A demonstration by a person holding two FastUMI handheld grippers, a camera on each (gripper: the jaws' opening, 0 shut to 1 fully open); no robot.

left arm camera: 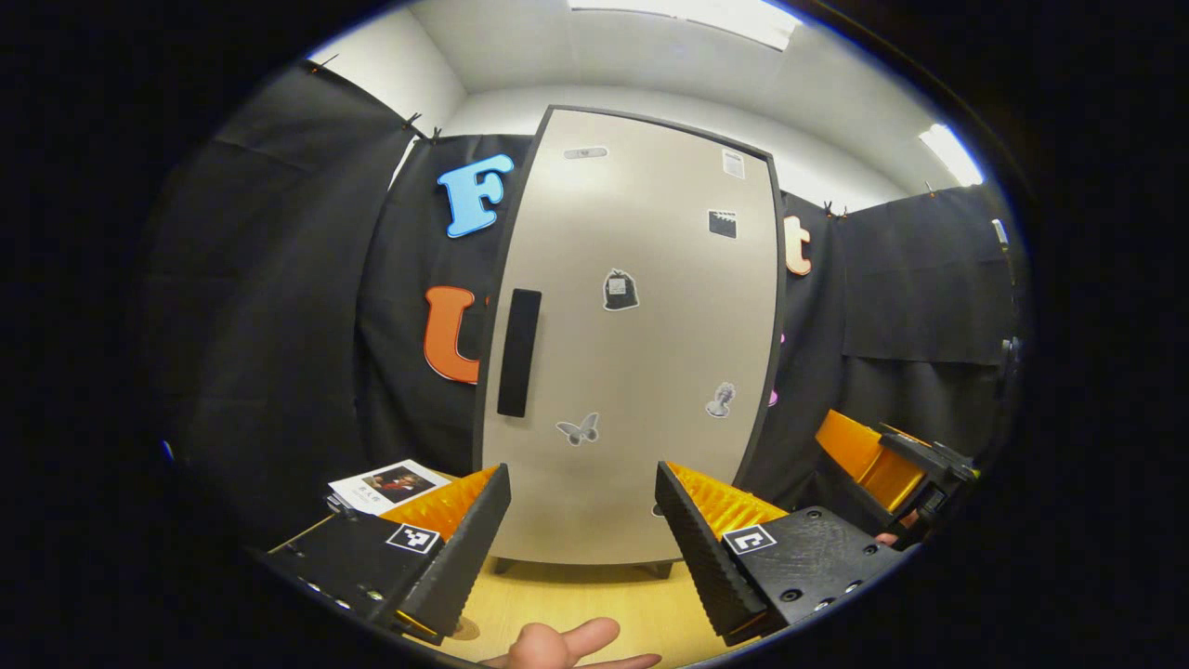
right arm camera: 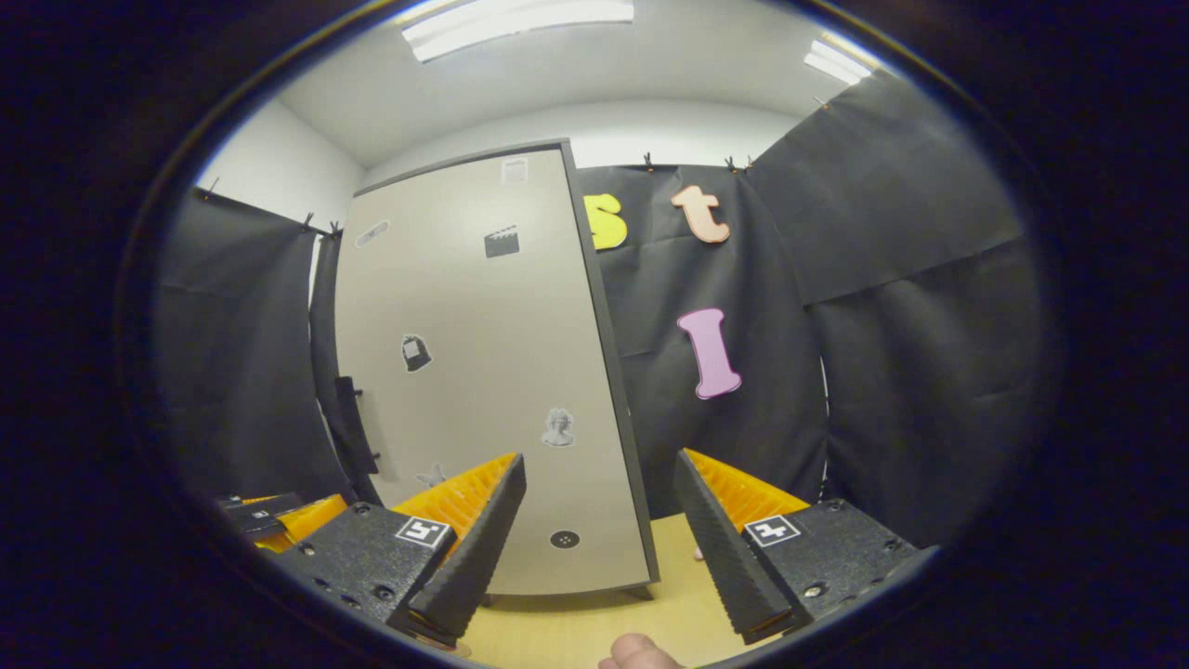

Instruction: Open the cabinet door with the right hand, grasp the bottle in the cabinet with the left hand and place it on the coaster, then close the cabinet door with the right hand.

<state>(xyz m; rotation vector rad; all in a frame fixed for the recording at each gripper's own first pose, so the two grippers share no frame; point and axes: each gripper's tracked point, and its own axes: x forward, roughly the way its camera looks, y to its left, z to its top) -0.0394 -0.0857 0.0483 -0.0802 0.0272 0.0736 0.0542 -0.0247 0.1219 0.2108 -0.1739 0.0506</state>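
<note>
Hovering with its jaws apart and nothing between them, the right gripper [right arm camera: 599,530] sits at the bottom centre of the right gripper view, facing the cabinet door [right arm camera: 483,372] that fills the left-centre of that frame. The door looks shut, so I judge the opening step has not begun. Its handle [right arm camera: 351,423], a dark vertical bar, shows edge-on at the door's far left side in this view, well apart from the fingers. In the left gripper view the left gripper [left arm camera: 583,534] is likewise spread wide and empty at the bottom centre, squarely facing the door [left arm camera: 632,353], with the handle [left arm camera: 518,353] at left of centre and a few small stickers scattered over the panel. The right gripper [left arm camera: 915,465] also shows there at the lower right, held off to the side. A printed card [left arm camera: 385,485] lies at lower left on the wooden counter [left arm camera: 576,595], and a fingertip [left arm camera: 567,644] peeks in at the bottom edge. The bottle is presumably behind the door, out of sight; I cannot pick out the coaster with any certainty. The next move calls for swinging the right gripper across to the handle, closing on the bar, and pulling along the door's arc, the hinge probably being on the side opposite the handle.
</note>
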